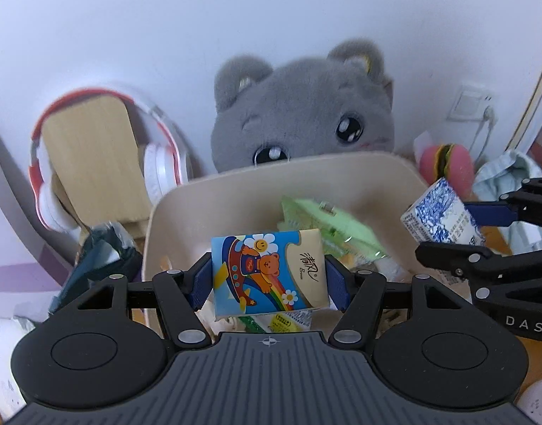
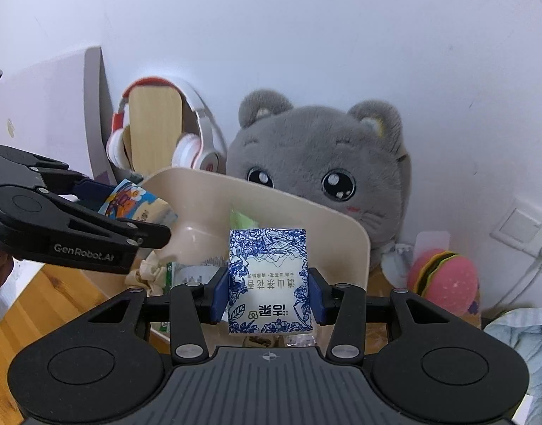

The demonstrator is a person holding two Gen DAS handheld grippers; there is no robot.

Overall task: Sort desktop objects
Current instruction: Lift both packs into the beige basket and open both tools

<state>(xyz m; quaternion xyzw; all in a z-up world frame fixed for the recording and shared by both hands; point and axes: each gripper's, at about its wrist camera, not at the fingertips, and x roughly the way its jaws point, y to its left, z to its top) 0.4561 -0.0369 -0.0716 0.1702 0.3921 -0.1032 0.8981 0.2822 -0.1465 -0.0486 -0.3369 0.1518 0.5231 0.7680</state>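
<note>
My left gripper is shut on a cartoon-bear tissue pack and holds it over the beige bin. My right gripper is shut on a blue-and-white floral tissue pack above the same bin. In the left wrist view the right gripper comes in from the right with the floral pack. In the right wrist view the left gripper shows at left with the bear pack. The bin holds a green packet and other small packets.
A grey plush cat sits behind the bin against the white wall. Red-and-white headphones hang on a wooden stand at back left. A pink burger toy and light blue cloth lie right. A dark bag lies left.
</note>
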